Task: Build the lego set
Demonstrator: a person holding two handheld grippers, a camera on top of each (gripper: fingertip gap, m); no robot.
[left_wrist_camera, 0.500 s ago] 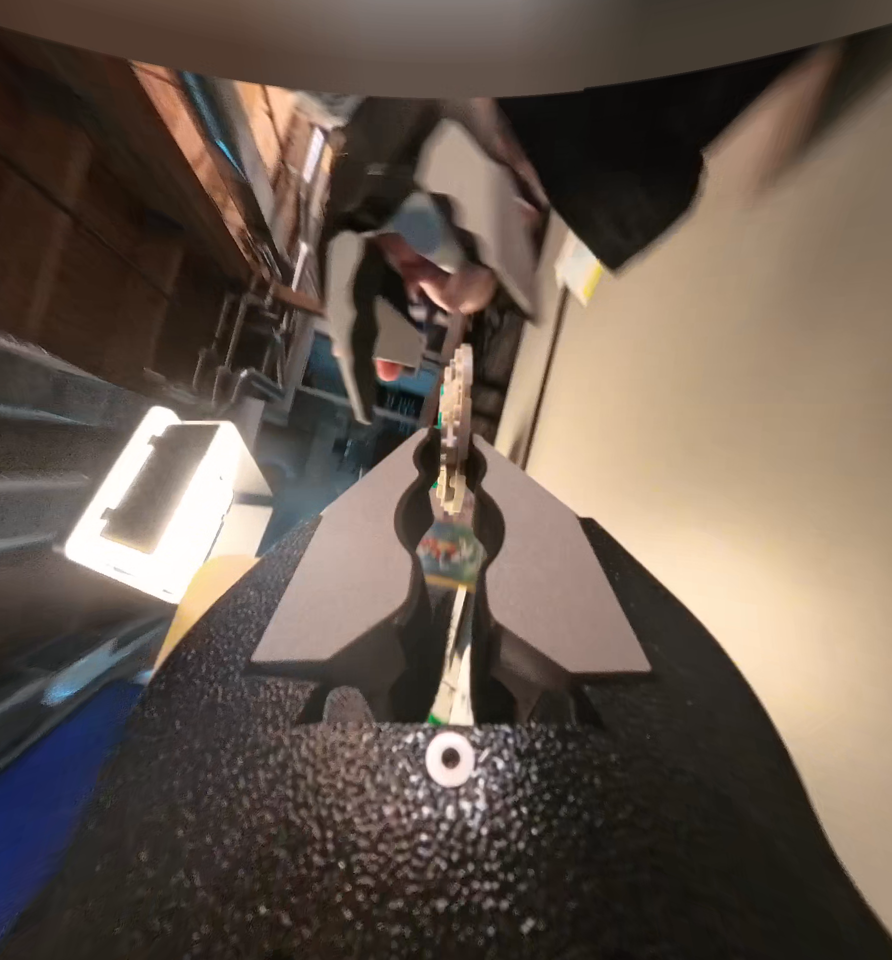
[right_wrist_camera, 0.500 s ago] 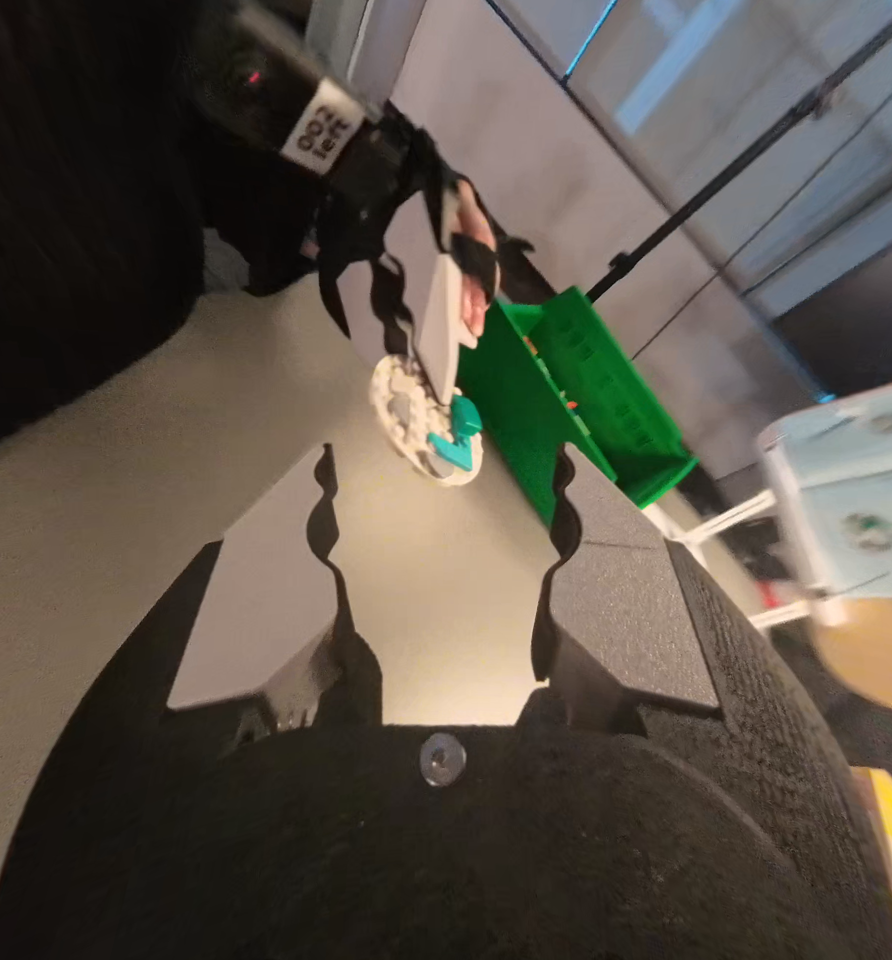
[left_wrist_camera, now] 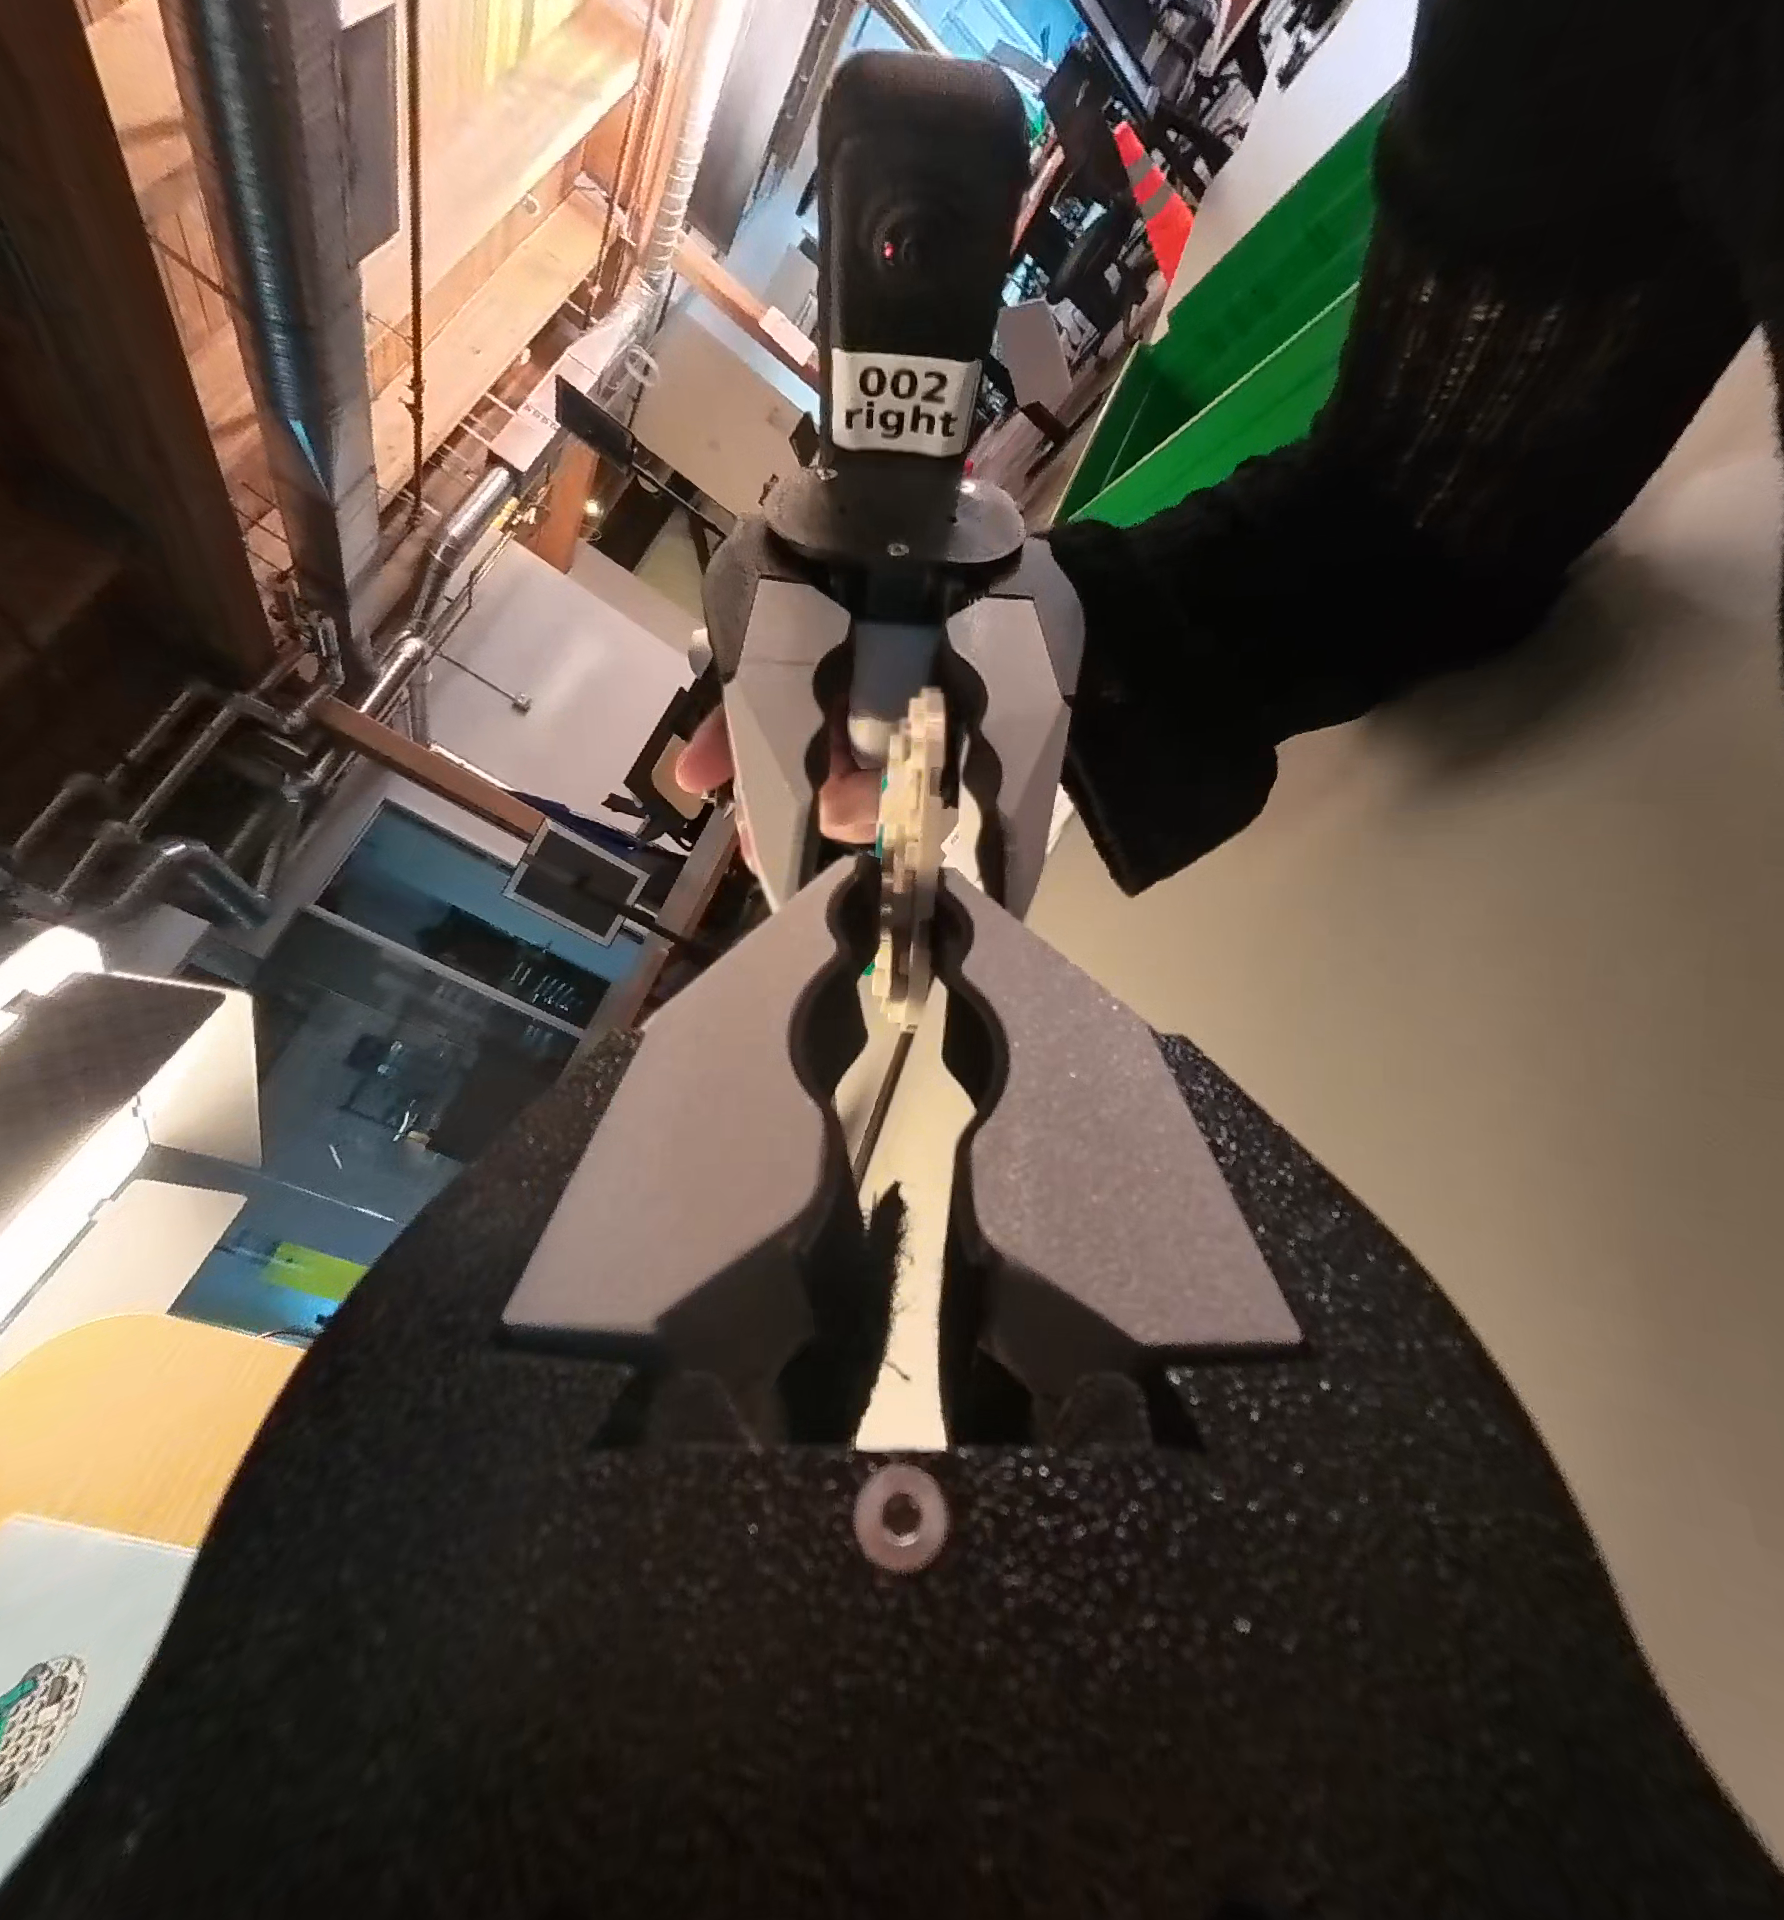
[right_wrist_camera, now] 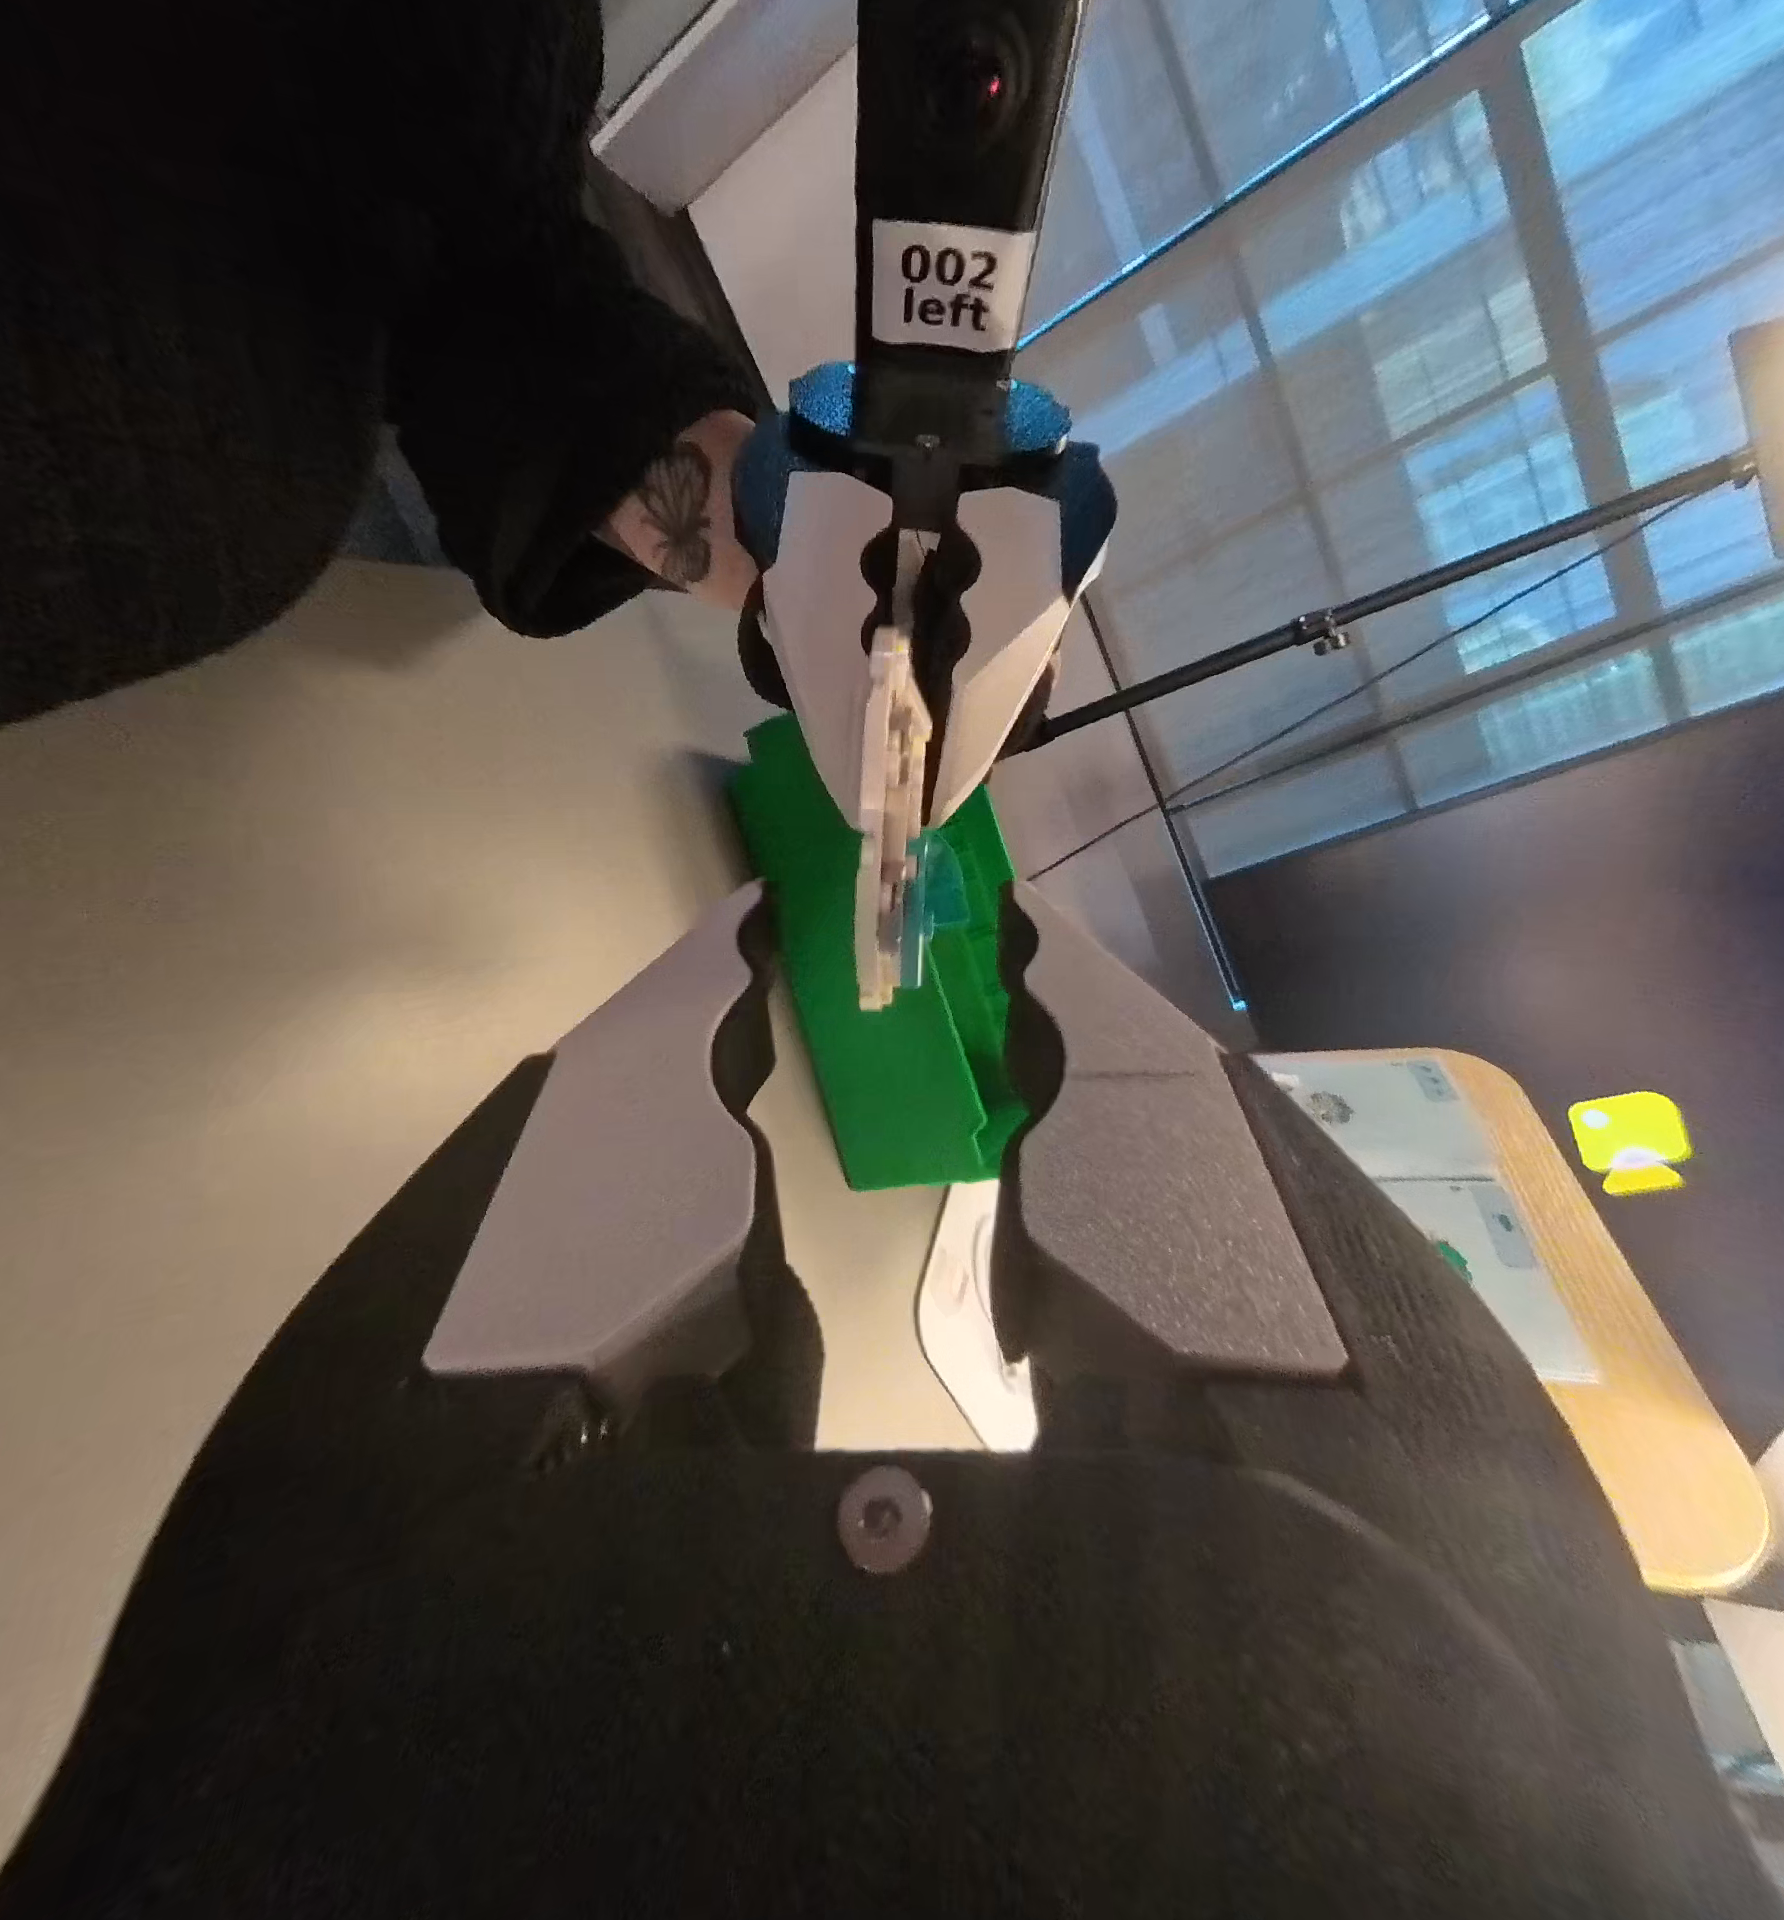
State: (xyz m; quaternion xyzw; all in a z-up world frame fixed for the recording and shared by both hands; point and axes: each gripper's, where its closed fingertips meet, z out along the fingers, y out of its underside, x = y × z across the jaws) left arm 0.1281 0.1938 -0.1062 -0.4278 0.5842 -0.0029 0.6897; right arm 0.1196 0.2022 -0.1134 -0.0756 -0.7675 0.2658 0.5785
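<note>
Found the round white lego plate [right_wrist_camera: 880, 831] up in the air above the desk [right_wrist_camera: 244, 935], pinched edge-on in the left hand-held gripper [right_wrist_camera: 909, 790], closed narrow on the rim farthest from the right wrist view. Faced it head-on with the right hand-held gripper [right_wrist_camera: 888, 904], spread wide and empty, fingertips flanking the plate's free near edge without touching. Noted the plate's long axis running straight along the line between the two tools, thin edge toward the right wrist view, a teal piece [right_wrist_camera: 935, 894] stuck on the face turned to the right-hand finger. Judged the right one nearer to any fresh grip, needing only to close across the plate's thickness. Placed the green bin [right_wrist_camera: 867, 1101] on the desk behind and below the plate, a pale blue instruction sheet [left_wrist_camera: 46, 1683] on a wood-edged surface off to the side, a yellow object [right_wrist_camera: 1626, 1143] beyond. Saw nothing solid between the open jaws and the plate; reckoned the teal piece the likeliest thing to be knocked loose by a careless squeeze
</note>
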